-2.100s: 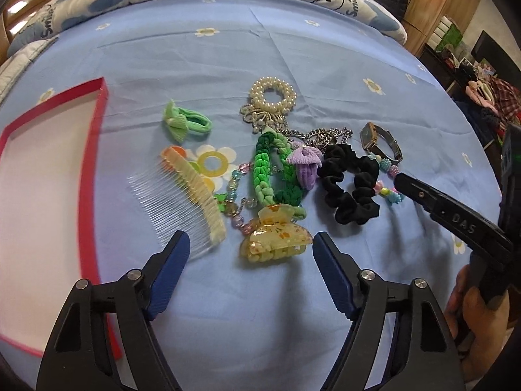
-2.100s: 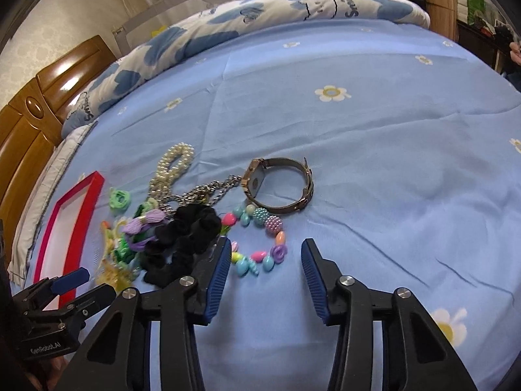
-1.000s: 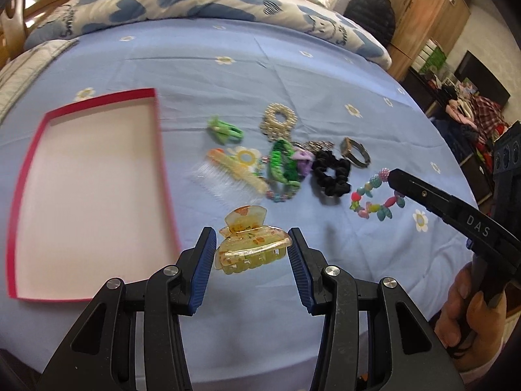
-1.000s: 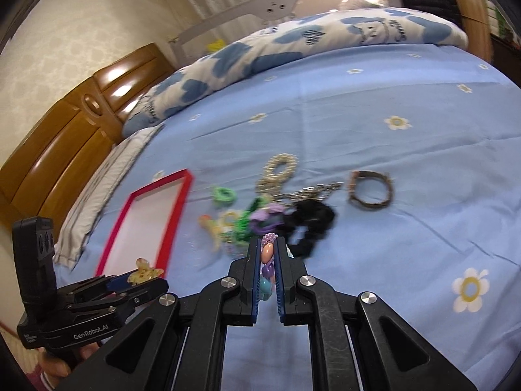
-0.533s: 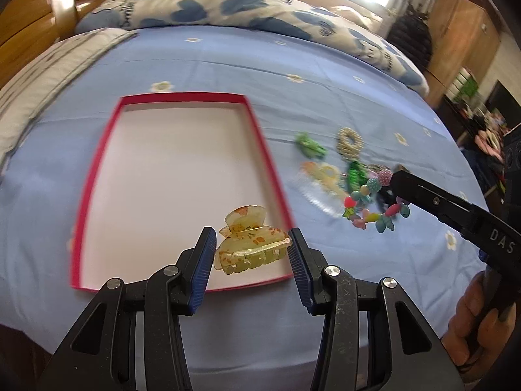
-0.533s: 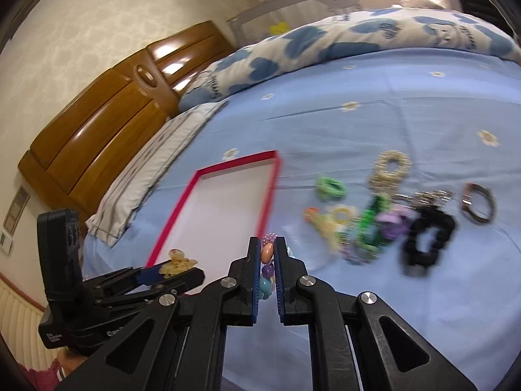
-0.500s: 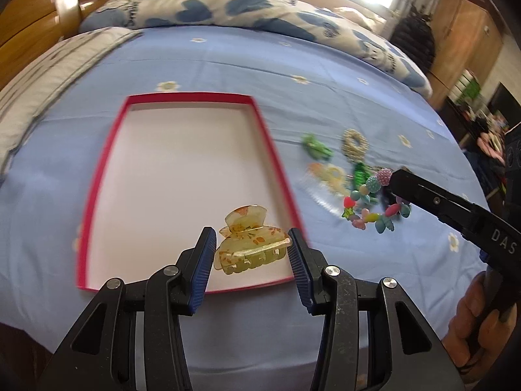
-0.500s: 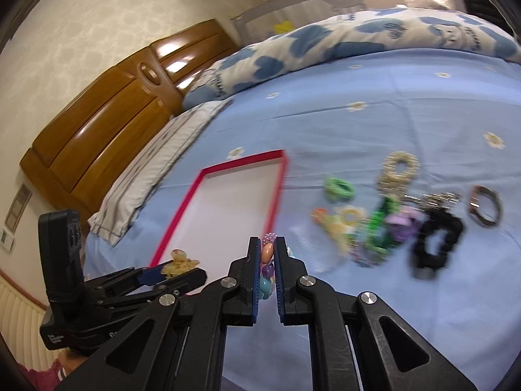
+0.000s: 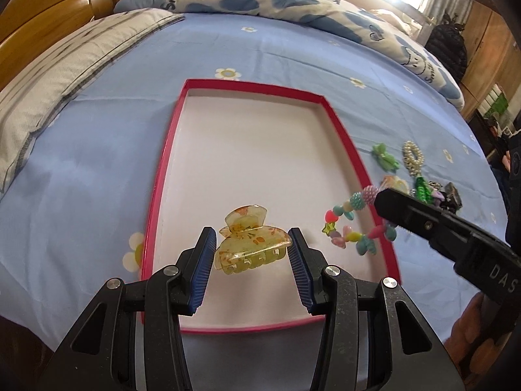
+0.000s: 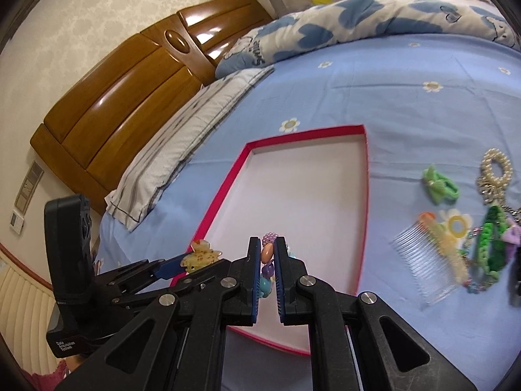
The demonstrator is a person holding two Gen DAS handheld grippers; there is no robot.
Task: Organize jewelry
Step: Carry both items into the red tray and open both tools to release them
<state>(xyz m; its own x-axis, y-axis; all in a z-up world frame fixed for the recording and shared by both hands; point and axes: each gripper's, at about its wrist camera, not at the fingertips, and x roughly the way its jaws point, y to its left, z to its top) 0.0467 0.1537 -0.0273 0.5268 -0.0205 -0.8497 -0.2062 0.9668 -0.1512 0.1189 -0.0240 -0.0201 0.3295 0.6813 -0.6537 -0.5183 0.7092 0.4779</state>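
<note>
Carrying step, near its end. Left gripper (image 9: pixel 252 254) pinching yellow claw clip (image 9: pixel 252 249) just above near end of red-rimmed tray (image 9: pixel 345 140); right gripper (image 10: pixel 268 267) clamped on bead bracelet (image 9: pixel 353 224), dangling over rim beside it. Next, probably: lower both, spread fingers, release onto tray floor apart from each other.

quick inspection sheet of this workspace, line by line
surface: blue bedsheet with daisy print
job's things: red-rimmed box with nothing lying in it; hair claw and bead bracelet held above it
clutter: green hair tie, pearl scrunchie, comb, green braid on the sheet right of the box
grippers: left gripper shut on the hair claw; right gripper shut on the bead bracelet
cables: nothing seen
surroundings: wooden headboard, striped pillow, heart-print quilt
</note>
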